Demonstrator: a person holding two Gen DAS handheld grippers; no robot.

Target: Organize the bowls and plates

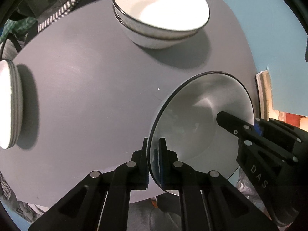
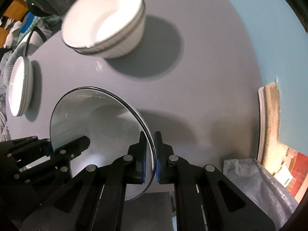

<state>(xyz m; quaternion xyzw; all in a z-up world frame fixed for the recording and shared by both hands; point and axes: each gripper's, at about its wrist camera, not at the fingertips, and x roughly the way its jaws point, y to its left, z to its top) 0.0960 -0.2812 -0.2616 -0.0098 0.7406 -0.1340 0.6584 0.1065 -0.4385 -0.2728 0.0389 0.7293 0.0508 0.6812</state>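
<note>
Both grippers hold one white plate with a dark rim (image 1: pixel 202 115), lifted and tilted above the grey table (image 1: pixel 86 96). My left gripper (image 1: pixel 154 154) is shut on its left rim. My right gripper (image 2: pixel 152 150) is shut on the plate's (image 2: pixel 92 119) right rim. The right gripper also shows in the left wrist view (image 1: pixel 250 132), and the left gripper in the right wrist view (image 2: pixel 57 150). A stack of white bowls (image 1: pixel 159 17) stands at the far side, also seen in the right wrist view (image 2: pixel 104 25). A stack of white plates (image 1: pixel 9 104) lies at the left, also seen in the right wrist view (image 2: pixel 19 88).
The table (image 2: pixel 211 77) stands against a light blue wall (image 2: pixel 269 28). A pale framed edge (image 2: pixel 269 119) and a grey cloth-covered object (image 2: pixel 259 179) are at the right. Striped fabric and clutter (image 1: pixel 57 13) lie beyond the table's far left edge.
</note>
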